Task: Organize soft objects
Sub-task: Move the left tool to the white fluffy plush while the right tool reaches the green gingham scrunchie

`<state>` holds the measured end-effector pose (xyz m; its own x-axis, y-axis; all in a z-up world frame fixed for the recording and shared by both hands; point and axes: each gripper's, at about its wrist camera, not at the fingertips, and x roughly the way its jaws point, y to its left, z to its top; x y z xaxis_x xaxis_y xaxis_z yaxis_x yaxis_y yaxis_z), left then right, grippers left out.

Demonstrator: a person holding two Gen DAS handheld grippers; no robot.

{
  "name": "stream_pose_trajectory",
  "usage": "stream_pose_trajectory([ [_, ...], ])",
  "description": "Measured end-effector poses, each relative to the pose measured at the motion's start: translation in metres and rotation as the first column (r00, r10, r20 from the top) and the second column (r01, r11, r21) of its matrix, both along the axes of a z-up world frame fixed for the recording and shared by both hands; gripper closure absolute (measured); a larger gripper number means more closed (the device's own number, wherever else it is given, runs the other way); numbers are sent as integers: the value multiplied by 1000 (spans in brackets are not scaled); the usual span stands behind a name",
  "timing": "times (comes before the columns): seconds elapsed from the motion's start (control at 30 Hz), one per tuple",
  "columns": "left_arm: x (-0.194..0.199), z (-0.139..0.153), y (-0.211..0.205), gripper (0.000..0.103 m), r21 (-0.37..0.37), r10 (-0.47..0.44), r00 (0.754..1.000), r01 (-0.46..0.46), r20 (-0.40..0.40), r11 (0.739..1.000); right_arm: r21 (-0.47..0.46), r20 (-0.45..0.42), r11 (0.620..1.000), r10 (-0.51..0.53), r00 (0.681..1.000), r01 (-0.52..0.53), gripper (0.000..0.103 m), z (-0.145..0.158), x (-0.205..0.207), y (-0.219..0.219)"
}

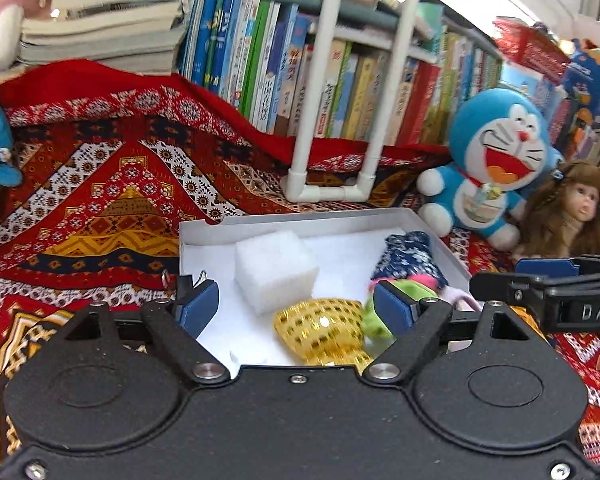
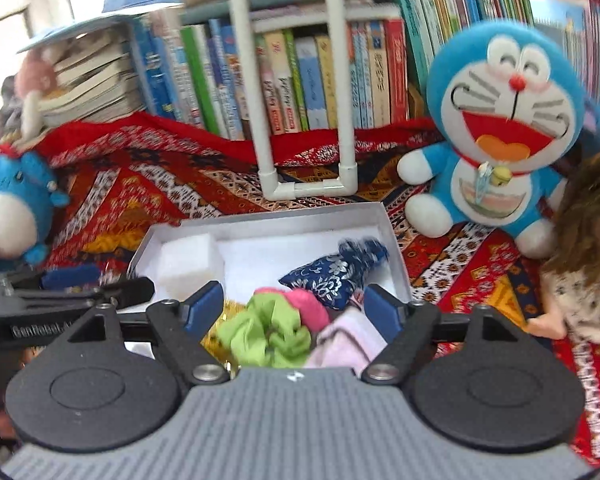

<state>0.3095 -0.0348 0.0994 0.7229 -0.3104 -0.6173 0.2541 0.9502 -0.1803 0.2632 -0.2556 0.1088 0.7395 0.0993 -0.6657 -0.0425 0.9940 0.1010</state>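
Observation:
A shallow white box (image 1: 300, 222) (image 2: 268, 220) lies on the patterned cloth. In it are a white foam cube (image 1: 274, 276) (image 2: 188, 266), a gold sequinned pouch (image 1: 324, 330), a blue floral pouch (image 1: 410, 256) (image 2: 332, 276), a green scrunchie (image 2: 266, 334) (image 1: 376, 320), a pink item (image 2: 310, 308) and a pale pink cloth (image 2: 344, 342). My left gripper (image 1: 296, 308) is open and empty above the box's near edge. My right gripper (image 2: 294, 308) is open and empty above the scrunchie and cloth. It also shows in the left wrist view (image 1: 548, 280).
A Doraemon plush (image 1: 496, 160) (image 2: 500, 128) and a brown-haired doll (image 1: 572, 216) (image 2: 588, 272) sit right of the box. A blue plush (image 2: 12, 208) sits at the left. A white pipe frame (image 1: 328, 188) (image 2: 308, 188) stands behind the box. Books line the back.

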Motion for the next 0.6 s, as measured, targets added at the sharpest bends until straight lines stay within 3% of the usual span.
stream_pose_trajectory([
  [0.23,-54,9,11,18,-4,20,1000,-20,-15,1000,-69,61,997,23,998,-19,13,7,-56,6],
  [0.6,-118,4,15,18,3,-20,1000,20,-19,1000,-66,30,998,9,1000,-7,11,-3,-99,-2],
])
